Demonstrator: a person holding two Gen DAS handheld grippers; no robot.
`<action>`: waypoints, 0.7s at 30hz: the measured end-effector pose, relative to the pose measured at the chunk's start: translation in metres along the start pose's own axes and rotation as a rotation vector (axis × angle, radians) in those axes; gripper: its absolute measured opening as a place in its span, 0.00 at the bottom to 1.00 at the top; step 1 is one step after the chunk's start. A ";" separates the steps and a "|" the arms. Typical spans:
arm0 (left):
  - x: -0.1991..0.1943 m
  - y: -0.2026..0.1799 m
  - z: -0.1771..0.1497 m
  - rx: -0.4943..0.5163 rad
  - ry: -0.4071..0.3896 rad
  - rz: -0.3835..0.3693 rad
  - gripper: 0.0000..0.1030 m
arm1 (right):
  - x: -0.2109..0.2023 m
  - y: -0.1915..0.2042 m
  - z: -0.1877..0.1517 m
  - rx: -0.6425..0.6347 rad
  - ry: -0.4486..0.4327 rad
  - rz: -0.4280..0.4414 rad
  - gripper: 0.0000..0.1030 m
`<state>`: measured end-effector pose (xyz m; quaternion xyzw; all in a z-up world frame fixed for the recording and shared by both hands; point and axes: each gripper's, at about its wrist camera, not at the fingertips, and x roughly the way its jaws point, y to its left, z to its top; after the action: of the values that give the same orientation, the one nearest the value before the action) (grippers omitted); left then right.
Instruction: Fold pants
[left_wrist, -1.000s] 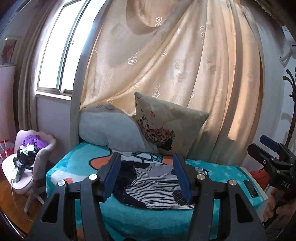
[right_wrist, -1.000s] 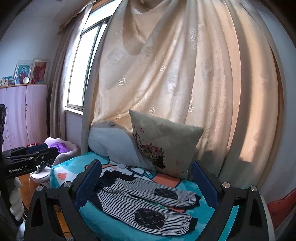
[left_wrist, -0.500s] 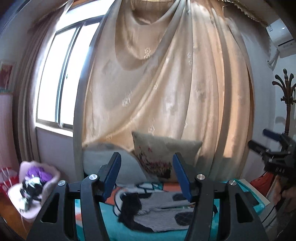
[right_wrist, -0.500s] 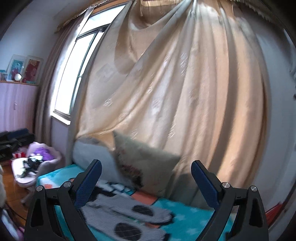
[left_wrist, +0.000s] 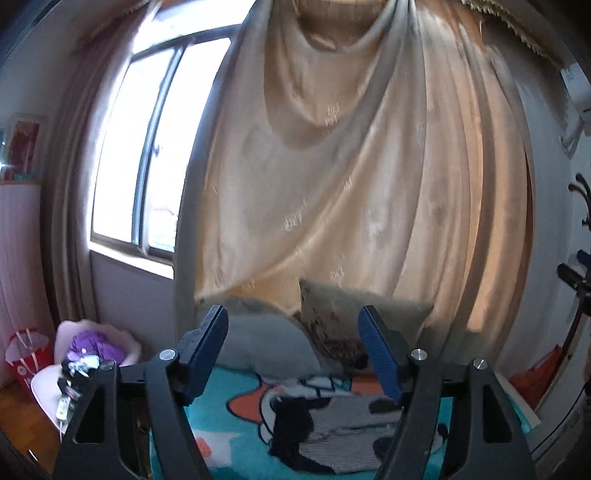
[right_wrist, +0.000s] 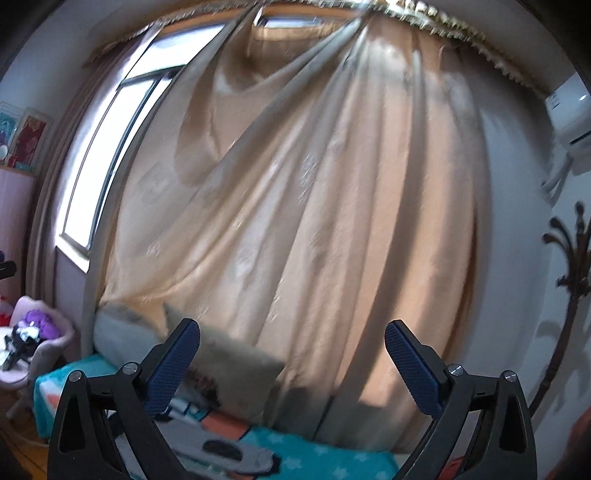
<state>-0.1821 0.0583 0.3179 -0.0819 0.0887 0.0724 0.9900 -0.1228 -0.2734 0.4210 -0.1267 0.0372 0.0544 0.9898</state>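
Window (left_wrist: 147, 155) glare left; motion blur; fisheye vignette.

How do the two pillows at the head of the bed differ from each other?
The grey pillow is plain and lies low, while the beige pillow bears a dark floral print and stands taller, tilted. The grey pillow sits nearer the window; the beige pillow leans partly over the grey one's right end. Both rest against the curtain behind the striped pants on the teal blanket.
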 end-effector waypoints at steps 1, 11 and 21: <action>0.004 -0.001 -0.007 0.002 0.016 -0.009 0.70 | 0.007 0.006 -0.009 0.002 0.026 0.023 0.99; 0.077 -0.027 -0.072 0.032 0.192 -0.062 0.72 | 0.073 0.060 -0.113 0.019 0.267 0.222 0.99; 0.150 -0.057 -0.123 0.084 0.369 -0.062 0.72 | 0.165 0.055 -0.203 0.158 0.487 0.301 0.99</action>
<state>-0.0468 0.0009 0.1785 -0.0553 0.2693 0.0216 0.9612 0.0219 -0.2562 0.1975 -0.0515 0.2960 0.1657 0.9393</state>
